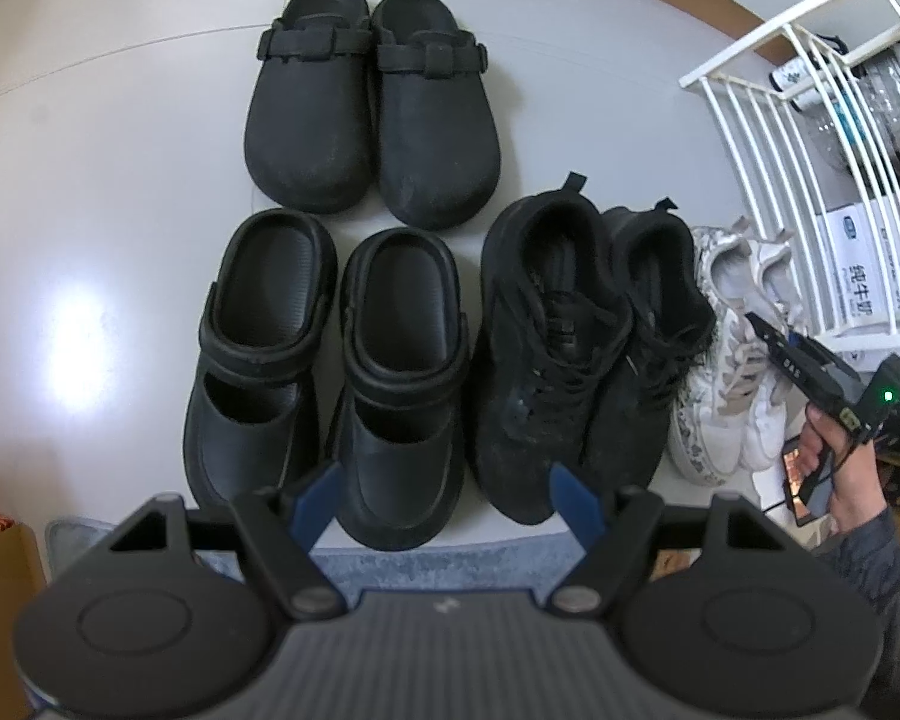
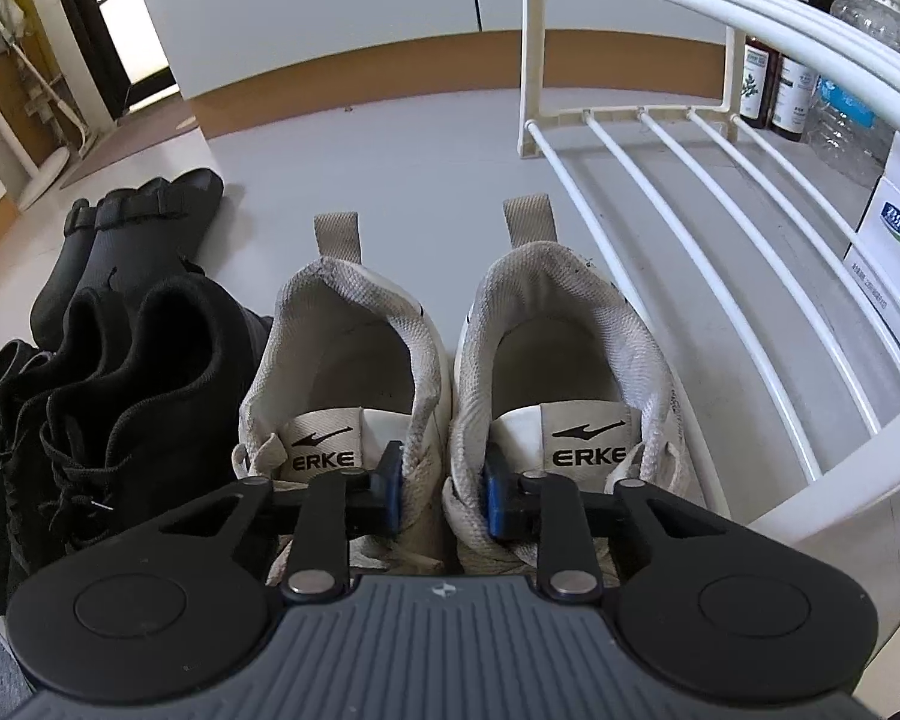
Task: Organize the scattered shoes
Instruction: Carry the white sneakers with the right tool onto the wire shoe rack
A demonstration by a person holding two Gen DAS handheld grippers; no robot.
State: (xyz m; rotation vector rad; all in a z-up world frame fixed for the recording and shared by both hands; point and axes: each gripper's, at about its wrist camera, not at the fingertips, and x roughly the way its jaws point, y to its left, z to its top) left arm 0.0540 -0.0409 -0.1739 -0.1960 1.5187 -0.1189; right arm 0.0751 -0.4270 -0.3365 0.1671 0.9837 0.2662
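Four pairs of shoes stand side by side on the pale floor. In the left wrist view I see black buckle clogs (image 1: 371, 102) at the back, black strap clogs (image 1: 324, 360) in front, black lace-up sneakers (image 1: 576, 348) to their right and white sneakers (image 1: 732, 372) beyond those. My left gripper (image 1: 444, 480) hovers open above the strap clogs' toes and holds nothing. In the right wrist view my right gripper (image 2: 441, 474) has one finger inside each white ERKE sneaker (image 2: 354, 360) and pinches their touching inner walls together. A hand holds the right gripper (image 1: 810, 360).
A white wire shoe rack (image 2: 720, 192) stands just right of the white sneakers, with bottles (image 2: 774, 90) and a carton (image 2: 894, 252) behind it. A blue mat (image 1: 438, 564) lies along the near edge. A cardboard box (image 1: 0, 558) sits at the near left.
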